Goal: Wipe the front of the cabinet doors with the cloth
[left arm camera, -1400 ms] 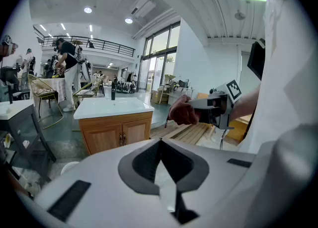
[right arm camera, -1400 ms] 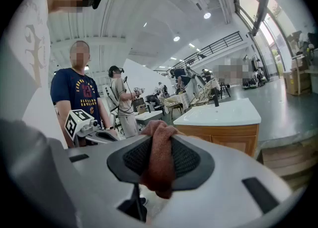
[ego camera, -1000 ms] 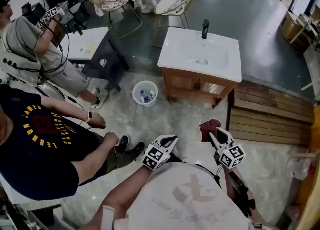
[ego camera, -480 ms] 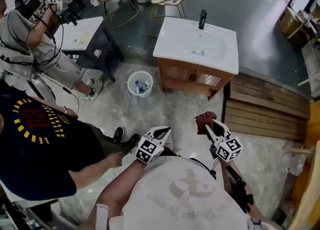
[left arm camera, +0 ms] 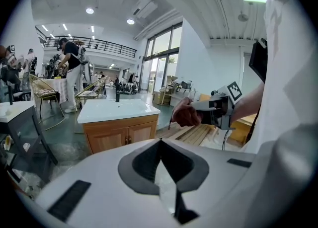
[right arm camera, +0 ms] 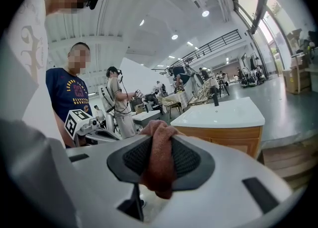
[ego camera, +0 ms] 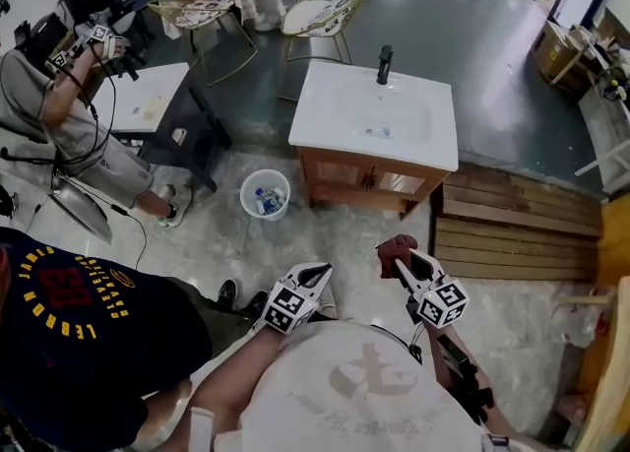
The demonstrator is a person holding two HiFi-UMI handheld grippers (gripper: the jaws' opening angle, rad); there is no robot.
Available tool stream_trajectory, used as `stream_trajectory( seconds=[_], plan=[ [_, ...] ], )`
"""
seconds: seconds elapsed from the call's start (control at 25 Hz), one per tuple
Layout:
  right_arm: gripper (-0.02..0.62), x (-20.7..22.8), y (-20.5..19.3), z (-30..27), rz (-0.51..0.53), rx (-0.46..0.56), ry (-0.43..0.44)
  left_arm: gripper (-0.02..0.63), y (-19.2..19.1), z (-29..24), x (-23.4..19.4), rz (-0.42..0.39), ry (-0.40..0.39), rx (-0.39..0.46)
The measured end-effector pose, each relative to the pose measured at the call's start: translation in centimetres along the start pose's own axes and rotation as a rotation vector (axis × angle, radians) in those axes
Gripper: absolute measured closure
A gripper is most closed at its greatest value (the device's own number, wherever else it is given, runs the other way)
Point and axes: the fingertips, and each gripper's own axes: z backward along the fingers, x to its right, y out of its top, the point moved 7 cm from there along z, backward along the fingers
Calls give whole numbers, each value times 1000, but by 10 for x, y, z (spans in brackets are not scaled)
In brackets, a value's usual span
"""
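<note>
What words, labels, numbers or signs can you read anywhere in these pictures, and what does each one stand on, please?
Nothing reads with certainty.
Yellow arc lettering on the bystander's dark T-shirt: too small and curved to read.
Faint print on the wearer's light shirt: too washed out to read.
The left gripper and right gripper carry square marker patterns only, no letters.

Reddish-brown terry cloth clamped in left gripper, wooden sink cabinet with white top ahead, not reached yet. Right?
Wrong gripper: the reddish-brown terry cloth is clamped in the right gripper, as the right gripper view shows. The left gripper is shut and empty. The wooden sink cabinet with white top is ahead, not reached.
</note>
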Motion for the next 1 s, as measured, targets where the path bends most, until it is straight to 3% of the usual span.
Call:
stream_trajectory(
  seconds=[0.48, 1.0],
  plan=[
    [474, 39, 28, -42, 11, -15, -66, 594, 29, -37, -58, -8, -31, 33],
    [474, 55, 27, -76, -25, -76, -159, 594, 44, -48, -101, -14, -65, 36]
  ],
)
